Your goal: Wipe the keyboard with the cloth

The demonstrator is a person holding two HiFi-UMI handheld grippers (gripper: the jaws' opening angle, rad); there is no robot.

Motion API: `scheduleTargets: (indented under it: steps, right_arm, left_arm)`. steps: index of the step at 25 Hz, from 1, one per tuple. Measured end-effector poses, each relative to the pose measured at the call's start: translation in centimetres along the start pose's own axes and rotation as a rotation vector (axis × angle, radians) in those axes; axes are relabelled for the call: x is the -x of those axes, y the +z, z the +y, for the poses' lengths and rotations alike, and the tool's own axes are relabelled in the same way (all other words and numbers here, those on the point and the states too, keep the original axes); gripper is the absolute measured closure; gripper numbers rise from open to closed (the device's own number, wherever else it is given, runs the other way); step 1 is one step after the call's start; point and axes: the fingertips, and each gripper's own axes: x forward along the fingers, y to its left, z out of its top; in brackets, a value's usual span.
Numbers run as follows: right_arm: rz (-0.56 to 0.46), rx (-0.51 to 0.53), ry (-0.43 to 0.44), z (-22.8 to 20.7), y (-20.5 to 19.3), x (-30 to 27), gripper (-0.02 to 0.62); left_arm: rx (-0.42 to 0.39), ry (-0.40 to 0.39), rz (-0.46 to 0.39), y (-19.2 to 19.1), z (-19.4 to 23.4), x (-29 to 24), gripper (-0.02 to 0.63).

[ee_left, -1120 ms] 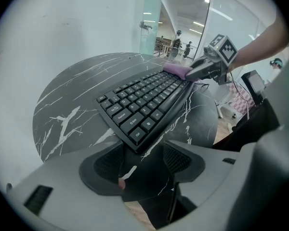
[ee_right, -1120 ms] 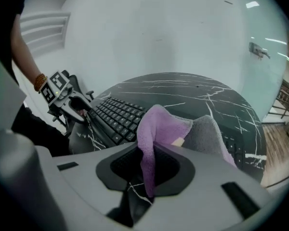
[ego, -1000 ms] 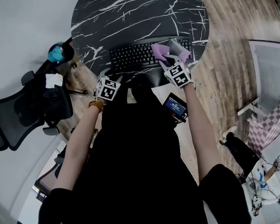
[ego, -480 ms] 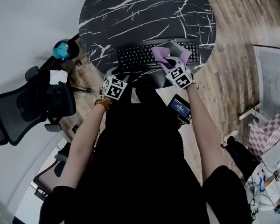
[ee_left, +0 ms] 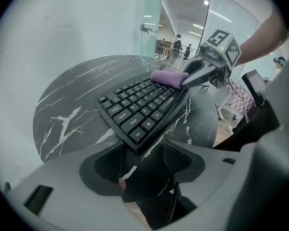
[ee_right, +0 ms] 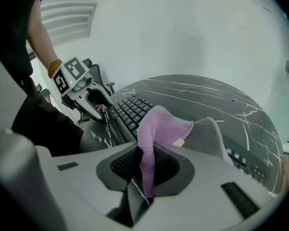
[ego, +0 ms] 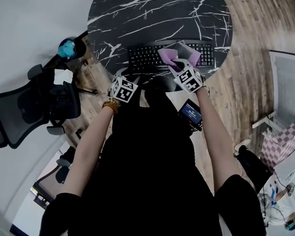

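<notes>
Looking steeply down in the head view, we see a black keyboard (ego: 147,58) lying on a round black marble table (ego: 137,9), close to the edge nearest the person. Its long axis runs left to right across the picture, with the key rows facing the person.

A cloth (ego: 169,57), purple on one face and grey on the other, sits on the right half of the keyboard. The right gripper (ego: 177,64) grasps it. In the right gripper view we see a purple fold pinched between the two jaws, while the rest of the cloth rises ahead of them and drapes over the keys. In the left gripper view the cloth rests on the far end of the key field, under the right gripper's tip.

The left gripper (ee_left: 143,160) stands at the keyboard's left end, by the near corner. Its jaws are apart. The corner with the Ctrl key points into the gap between them, and we see veined table surface between the pads; we cannot tell whether either pad touches the keyboard. From this view the keyboard's long axis runs away from the jaws, up and to the right.

A bead bracelet (ego: 110,104) circles the left wrist. A black office chair (ego: 24,107) stands on the floor left of the table.
</notes>
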Motion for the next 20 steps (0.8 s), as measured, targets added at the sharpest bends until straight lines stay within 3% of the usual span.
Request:
scheduleTargets:
  steps: [20]
  right_arm:
    - [0.024,0.117,0.204,8.3,6.2,-5.8,0.509]
  left_arm:
    - [-0.002,-0.008,-0.046,0.1,-0.3,0.1,0.350]
